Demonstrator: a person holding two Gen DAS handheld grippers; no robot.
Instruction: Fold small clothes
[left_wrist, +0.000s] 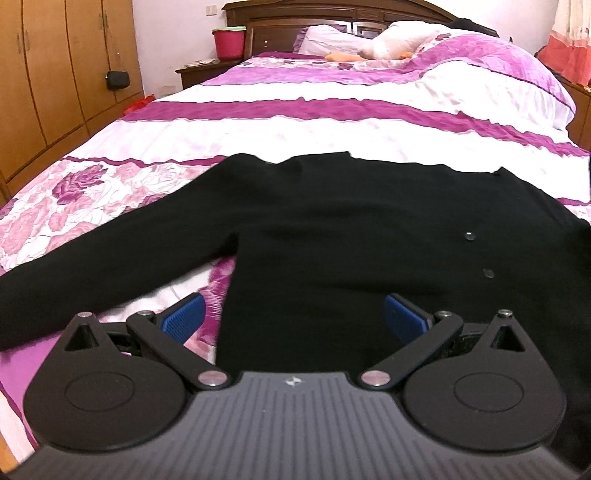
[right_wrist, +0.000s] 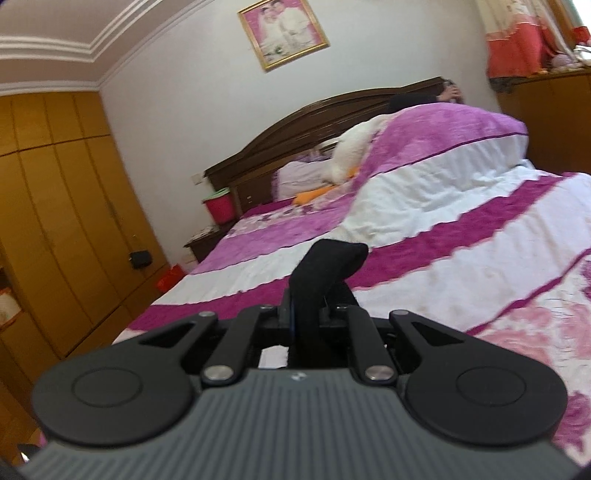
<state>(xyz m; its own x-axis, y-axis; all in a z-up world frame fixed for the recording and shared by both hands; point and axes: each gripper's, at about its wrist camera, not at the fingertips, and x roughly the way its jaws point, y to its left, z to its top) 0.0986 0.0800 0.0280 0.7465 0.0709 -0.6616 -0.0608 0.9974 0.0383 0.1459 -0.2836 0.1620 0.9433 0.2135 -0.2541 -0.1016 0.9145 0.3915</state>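
A black buttoned cardigan (left_wrist: 332, 229) lies spread flat on the bed, its left sleeve (left_wrist: 110, 254) stretched toward the lower left. My left gripper (left_wrist: 293, 317) is open, its blue pads (left_wrist: 184, 315) straddling the garment's lower left edge just above the fabric. In the right wrist view my right gripper (right_wrist: 308, 306) is shut on a strip of black cardigan fabric (right_wrist: 328, 266), which loops up above the jaws, lifted over the bed.
The bed has a pink, purple and white floral quilt (left_wrist: 295, 125). Pillows and a white plush toy (left_wrist: 399, 44) lie at the headboard. A wooden wardrobe (left_wrist: 55, 74) stands at left, and a red bucket (left_wrist: 228, 42) on a nightstand.
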